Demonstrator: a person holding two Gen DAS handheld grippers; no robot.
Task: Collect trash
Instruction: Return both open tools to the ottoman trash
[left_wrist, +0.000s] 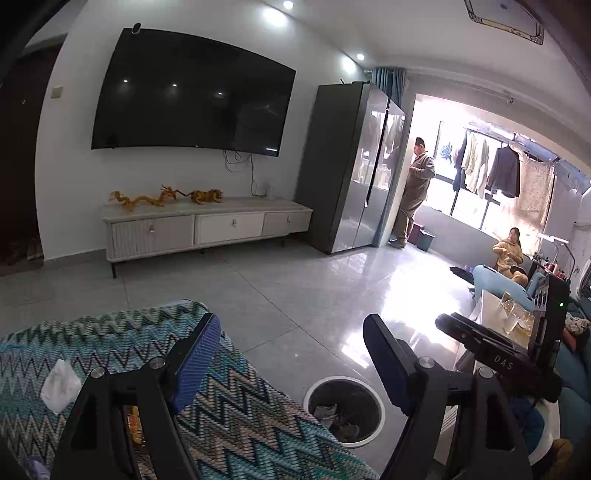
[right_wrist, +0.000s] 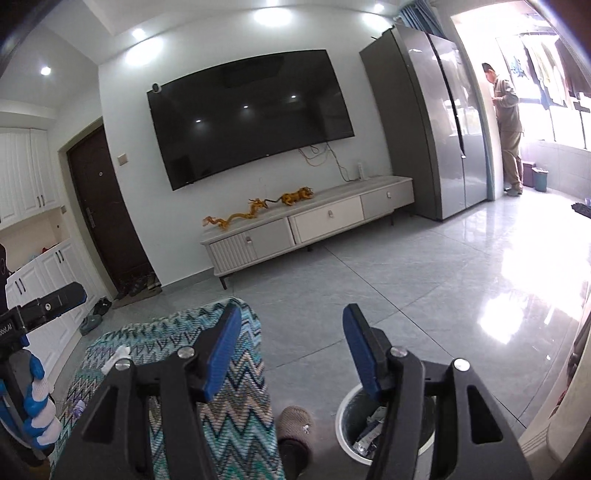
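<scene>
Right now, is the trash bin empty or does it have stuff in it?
Not empty. The trash bin stands upright and open-topped on the floor, with crumpled wrappers and paper at its bottom. It is well short of full.

Tissue (left_wrist: 60, 386) on zigzag blanket (left_wrist: 236, 413)

We see a zigzag blanket (left_wrist: 110, 350) in teal, blue, cream and black, with a white tissue (left_wrist: 59, 384) on it. Our gripper pads (right_wrist: 225, 354) are blue on black frames. The trash bin (left_wrist: 343, 410) is dark with a white rim. The floor tiles (right_wrist: 406, 280) are pale grey, the television (right_wrist: 251, 114) black.
</scene>
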